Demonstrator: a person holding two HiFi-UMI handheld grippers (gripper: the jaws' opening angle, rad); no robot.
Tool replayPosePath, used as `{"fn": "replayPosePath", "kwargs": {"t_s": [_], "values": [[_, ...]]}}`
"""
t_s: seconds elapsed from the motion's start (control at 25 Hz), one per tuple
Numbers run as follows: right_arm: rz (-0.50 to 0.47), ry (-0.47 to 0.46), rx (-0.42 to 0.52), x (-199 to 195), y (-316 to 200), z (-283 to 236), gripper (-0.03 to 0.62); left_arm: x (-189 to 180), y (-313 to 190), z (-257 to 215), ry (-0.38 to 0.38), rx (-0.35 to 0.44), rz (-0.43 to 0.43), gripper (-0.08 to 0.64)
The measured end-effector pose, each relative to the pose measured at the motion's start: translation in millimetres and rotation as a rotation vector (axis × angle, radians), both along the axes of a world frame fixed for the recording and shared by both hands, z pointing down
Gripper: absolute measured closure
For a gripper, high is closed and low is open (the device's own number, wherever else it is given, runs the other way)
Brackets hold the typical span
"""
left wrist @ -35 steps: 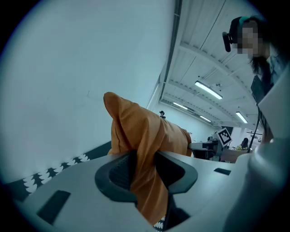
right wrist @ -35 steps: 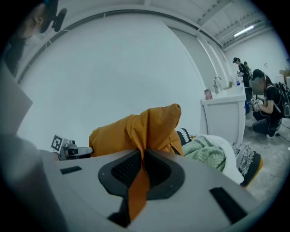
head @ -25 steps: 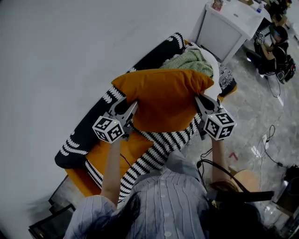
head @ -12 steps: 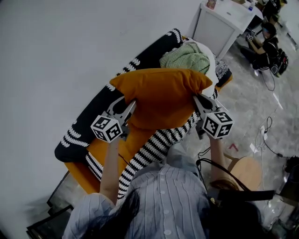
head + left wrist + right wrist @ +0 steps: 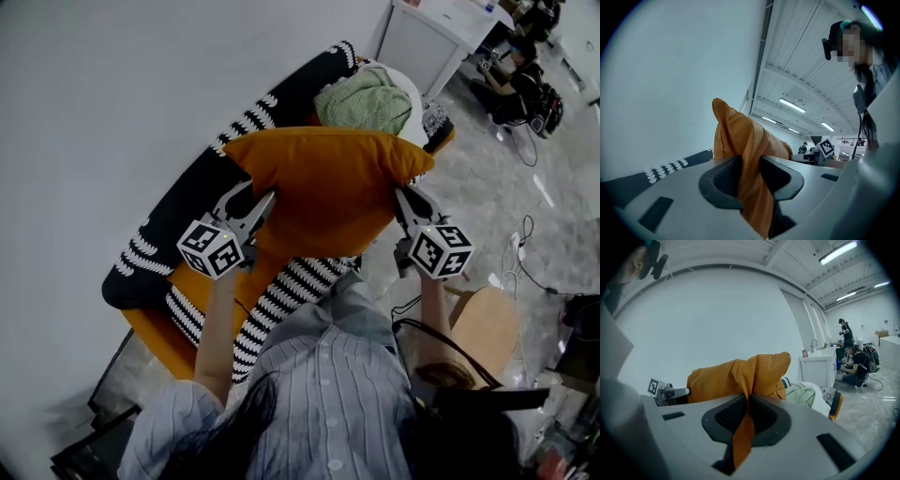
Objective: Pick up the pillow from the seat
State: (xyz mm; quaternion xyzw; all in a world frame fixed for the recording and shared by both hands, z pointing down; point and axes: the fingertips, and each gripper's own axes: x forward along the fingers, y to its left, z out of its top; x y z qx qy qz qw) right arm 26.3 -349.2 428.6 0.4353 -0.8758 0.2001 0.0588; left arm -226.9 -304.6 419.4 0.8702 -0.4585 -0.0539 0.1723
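Observation:
An orange pillow [image 5: 328, 187] hangs in the air above the sofa seat [image 5: 202, 295], stretched between my two grippers. My left gripper [image 5: 265, 202] is shut on its left edge; in the left gripper view the orange fabric [image 5: 750, 159] is bunched between the pads. On the other side my right gripper [image 5: 398, 195] is shut on the pillow's right corner, and in the right gripper view a thin fold of the pillow [image 5: 743, 427] is pinched between its jaws.
The orange sofa carries a black and white patterned throw [image 5: 281, 300], a green blanket [image 5: 366, 98] and white bedding at its far end. A white cabinet [image 5: 431, 33] stands beyond it. A wooden stool [image 5: 483, 323] is at my right. People [image 5: 520, 89] sit on the floor far right.
Both grippers have carried the pillow a little up and away from the seat, toward the right in the head view. The grips have not changed.

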Motion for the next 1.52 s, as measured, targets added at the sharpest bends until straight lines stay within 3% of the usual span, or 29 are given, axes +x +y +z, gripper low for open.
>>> {"fn": "replayPosePath", "kwargs": {"t_s": [0.28,0.68,0.92,1.52], "values": [[0.027,0.02,-0.02,16.7,28.1,2.4,0.555,15.2,26.3,4.8,0.034,-0.026,0.023,0.417],[-0.004,0.002,0.012,40.9,70.5,-10.3,0.555,40.2,82.5,-5.7,0.055,-0.01,-0.026,0.419],[-0.031,-0.009,0.02,75.3,109.5,-16.7,0.555,74.5,127.0,-18.3,0.049,0.014,-0.058,0.42],[-0.051,-0.018,0.01,153.9,228.0,-7.7,0.555,153.4,253.5,-7.0,0.063,-0.028,-0.084,0.422]]}}
